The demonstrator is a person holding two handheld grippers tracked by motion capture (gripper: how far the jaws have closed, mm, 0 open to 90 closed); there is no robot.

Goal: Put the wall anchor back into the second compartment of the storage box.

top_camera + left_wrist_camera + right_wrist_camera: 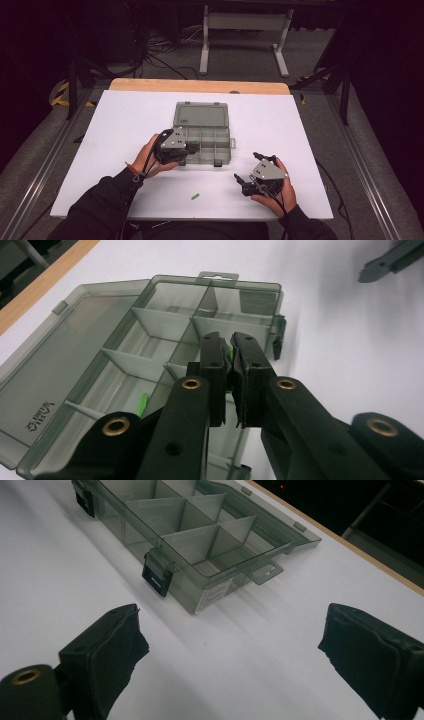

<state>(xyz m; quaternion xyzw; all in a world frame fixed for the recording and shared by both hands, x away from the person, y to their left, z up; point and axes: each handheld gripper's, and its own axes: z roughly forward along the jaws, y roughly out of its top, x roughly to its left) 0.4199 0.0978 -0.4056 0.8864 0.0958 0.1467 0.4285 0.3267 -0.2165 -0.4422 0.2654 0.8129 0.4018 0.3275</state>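
left gripper (229, 347): jaws nearly together, pinching a small green piece (229, 356); tips over the box (202, 132) compartments
right gripper (230, 650): jaws wide, nothing between; box ahead of it, apart
box: open, lid flat on the table (125, 130)
high view: second green bit (195, 196) on the table between the hands, near edge
left gripper view: green sliver (143, 404) in a compartment left of the jaws
right gripper view: box latches (158, 578), label on side
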